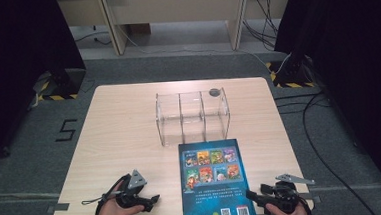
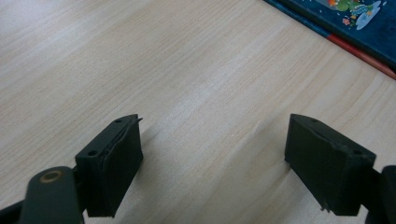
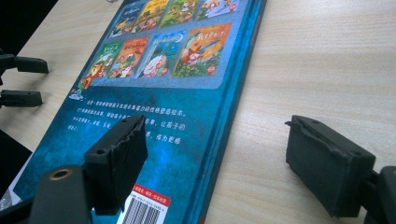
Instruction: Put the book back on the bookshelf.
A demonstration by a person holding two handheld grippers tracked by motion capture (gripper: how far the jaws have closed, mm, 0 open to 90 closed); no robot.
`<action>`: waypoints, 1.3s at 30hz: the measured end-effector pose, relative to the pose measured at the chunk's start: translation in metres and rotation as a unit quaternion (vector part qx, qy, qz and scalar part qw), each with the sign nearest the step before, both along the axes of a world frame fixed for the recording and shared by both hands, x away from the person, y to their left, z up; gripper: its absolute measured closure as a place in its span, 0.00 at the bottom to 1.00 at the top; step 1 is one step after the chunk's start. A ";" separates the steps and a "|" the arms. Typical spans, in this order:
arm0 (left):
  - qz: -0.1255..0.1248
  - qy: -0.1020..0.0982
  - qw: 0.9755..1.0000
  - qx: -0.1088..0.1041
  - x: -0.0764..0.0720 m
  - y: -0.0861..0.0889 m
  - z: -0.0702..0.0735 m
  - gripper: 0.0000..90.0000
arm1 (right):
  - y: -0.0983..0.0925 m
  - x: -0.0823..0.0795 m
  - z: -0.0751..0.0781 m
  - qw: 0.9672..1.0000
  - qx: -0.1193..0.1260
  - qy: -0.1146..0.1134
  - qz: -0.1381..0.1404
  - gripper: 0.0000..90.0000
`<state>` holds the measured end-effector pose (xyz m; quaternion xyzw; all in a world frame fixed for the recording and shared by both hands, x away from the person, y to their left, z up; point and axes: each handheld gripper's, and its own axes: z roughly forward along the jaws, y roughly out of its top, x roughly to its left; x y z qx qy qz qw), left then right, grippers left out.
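Count on the table (image 1: 119,127): two grippers, one book, one clear box.

Your left gripper (image 1: 151,201) sits at the near edge, left of the book, pointing toward it. In the left gripper view its jaws are spread over bare wood with nothing between them; a corner of the book shows at top right.

The book (image 1: 214,183) lies flat, back cover up, between your two grippers, its near end reaching the table's front edge and its far end just short of the clear box (image 1: 193,116). The cover is dark blue; I count eight small colour pictures in two rows of four, then lines of pale text, then codes and a barcode label near the bottom. The box has three compartments, side by side.

Your right gripper (image 1: 253,198) is at the book's near right corner. Its jaws are spread wide, one over the cover, one over the wood, straddling the book's long edge without pinching it.
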<state>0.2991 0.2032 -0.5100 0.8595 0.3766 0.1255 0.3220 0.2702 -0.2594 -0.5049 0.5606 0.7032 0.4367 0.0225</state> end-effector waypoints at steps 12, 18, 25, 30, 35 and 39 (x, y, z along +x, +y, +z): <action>0.000 0.001 1.000 0.001 0.000 -0.001 0.000 0.18 | 0.002 0.000 -0.001 1.000 -0.001 -0.001 0.005 0.24; 0.000 0.001 1.000 0.002 0.000 -0.001 0.000 0.17 | 0.003 0.000 -0.001 1.000 -0.003 0.002 0.007 0.24; -0.001 0.002 1.000 0.002 0.000 -0.002 0.000 0.17 | 0.004 0.000 -0.002 1.000 -0.004 0.004 0.012 0.24; -0.001 0.003 1.000 0.002 0.000 -0.002 0.000 0.16 | 0.005 0.000 -0.002 1.000 -0.004 0.006 0.014 0.24; -0.005 0.004 1.000 0.004 -0.001 -0.003 0.000 0.15 | 0.008 -0.001 -0.002 1.000 -0.003 0.009 0.016 0.24; -0.006 0.004 1.000 0.003 -0.001 -0.004 0.000 0.15 | 0.011 0.000 -0.002 1.000 0.001 0.009 0.021 0.24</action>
